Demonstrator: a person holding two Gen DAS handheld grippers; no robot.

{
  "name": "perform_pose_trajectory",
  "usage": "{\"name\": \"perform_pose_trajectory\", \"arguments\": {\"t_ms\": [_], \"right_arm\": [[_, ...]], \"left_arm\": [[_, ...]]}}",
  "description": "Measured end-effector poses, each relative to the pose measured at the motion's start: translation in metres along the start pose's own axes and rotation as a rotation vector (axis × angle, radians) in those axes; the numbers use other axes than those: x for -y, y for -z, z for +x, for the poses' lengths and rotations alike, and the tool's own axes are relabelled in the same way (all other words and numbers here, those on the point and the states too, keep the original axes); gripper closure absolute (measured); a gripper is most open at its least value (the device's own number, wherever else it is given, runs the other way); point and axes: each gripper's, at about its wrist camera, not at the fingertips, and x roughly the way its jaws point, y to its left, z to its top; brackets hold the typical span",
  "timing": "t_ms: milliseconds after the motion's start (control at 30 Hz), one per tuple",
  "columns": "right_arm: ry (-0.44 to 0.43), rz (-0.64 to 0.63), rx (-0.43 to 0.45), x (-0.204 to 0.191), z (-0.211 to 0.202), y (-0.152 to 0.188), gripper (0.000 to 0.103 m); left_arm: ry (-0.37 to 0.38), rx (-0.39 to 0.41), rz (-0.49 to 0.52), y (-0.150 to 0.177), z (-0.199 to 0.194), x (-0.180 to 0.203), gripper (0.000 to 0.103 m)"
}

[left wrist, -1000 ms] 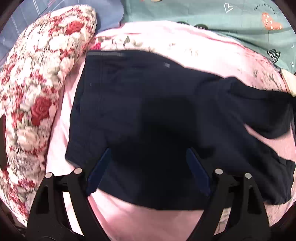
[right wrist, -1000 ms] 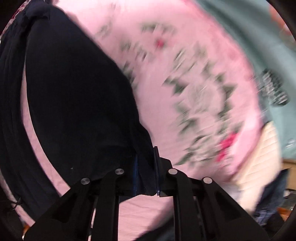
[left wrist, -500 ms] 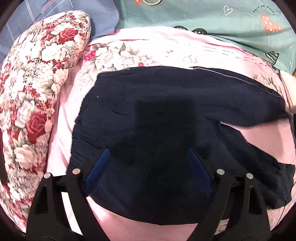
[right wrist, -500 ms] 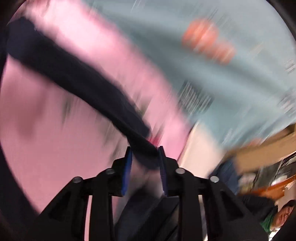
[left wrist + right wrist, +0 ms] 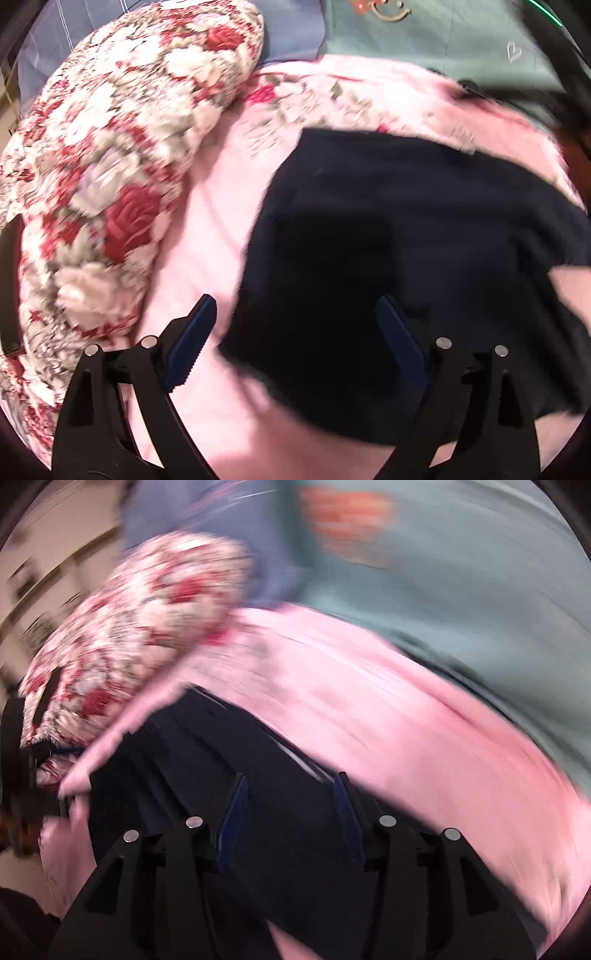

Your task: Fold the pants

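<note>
The dark navy pants (image 5: 388, 258) lie doubled over on the pink bedspread (image 5: 207, 236), filling the middle and right of the left wrist view. My left gripper (image 5: 297, 332) is open wide just above them. The pants' left edge runs between its blue pads, and neither pad touches the cloth. In the blurred right wrist view the pants (image 5: 288, 867) spread under my right gripper (image 5: 290, 812). Its jaws are opening. Dark cloth shows in the gap, but the pads stand apart from it.
A big rose-patterned pillow (image 5: 110, 177) rests along the left of the bedspread, also seen as the pillow (image 5: 140, 627) in the right wrist view. A teal printed sheet (image 5: 443, 37) and blue cloth (image 5: 291, 33) lie beyond. A dark blurred shape (image 5: 565, 85) crosses the upper right.
My right gripper swung the pant leg across over the rest of the pants, and its jaws have spread off the cloth. The left gripper slid left toward the pants' edge, still open.
</note>
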Motion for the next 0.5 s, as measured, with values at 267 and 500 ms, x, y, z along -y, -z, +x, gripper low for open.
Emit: {"name": "perform_pose_trajectory", "arguments": {"t_ms": [267,500], "right_arm": [[0.042,-0.306,-0.233,-0.092,0.144,-0.059,0.054],[0.059,-0.247,-0.261,-0.084,0.142,-0.089,0.087]], "left_arm": [[0.006,-0.037,0.016,0.040,0.012,-0.051,0.013],[0.078,-0.049,0.004,0.036,0.022,-0.078,0.013]]}}
